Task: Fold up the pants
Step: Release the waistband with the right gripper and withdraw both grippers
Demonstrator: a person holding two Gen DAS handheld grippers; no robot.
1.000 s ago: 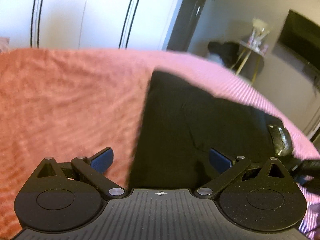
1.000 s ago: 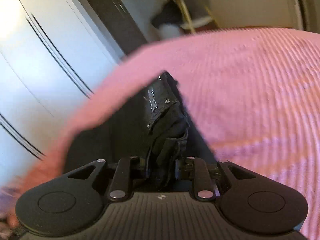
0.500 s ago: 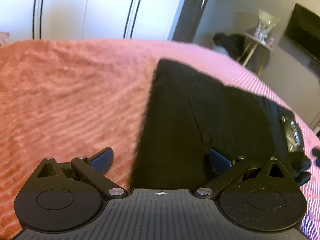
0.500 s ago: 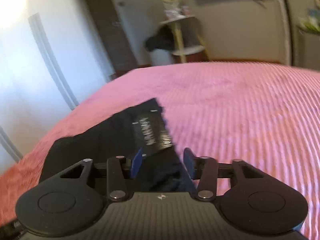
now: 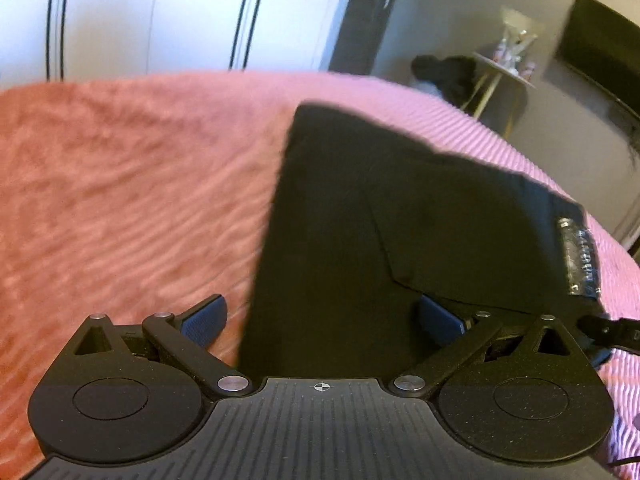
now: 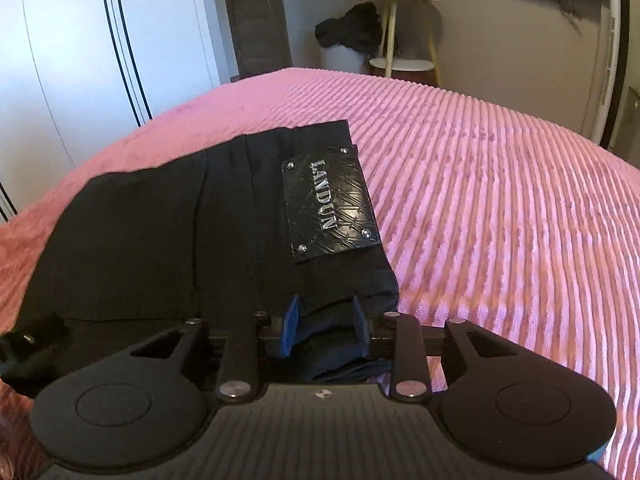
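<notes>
Left tool: nearest in left wrist view; blue pads spread wide apart, nothing clamped. One pad sits over the bedspread, the other at the near edge of the pants, w/ cloth lying between them.
Right tool: pads apart, a bunched bit of black cloth sitting in the gap at the pants' near corner; can't tell if either pad touches it.
Pants: black, folded into a flat block, lying on the bed; straight left edge shows in left wrist view, a seam line runs across the top layer.
Patch: shiny black label w/ metal studs at corners, reads "LANDUN"; on the pants' right side, just ahead of right tool.
Bedspread: pink, ribbed, covers the bed under and around the pants.
Wardrobe: white doors w/ thin dark stripes, beyond the bed on the left.
Side table: pale, round, far end of room, small items on top; dark clothing heaped just beside it.
</notes>
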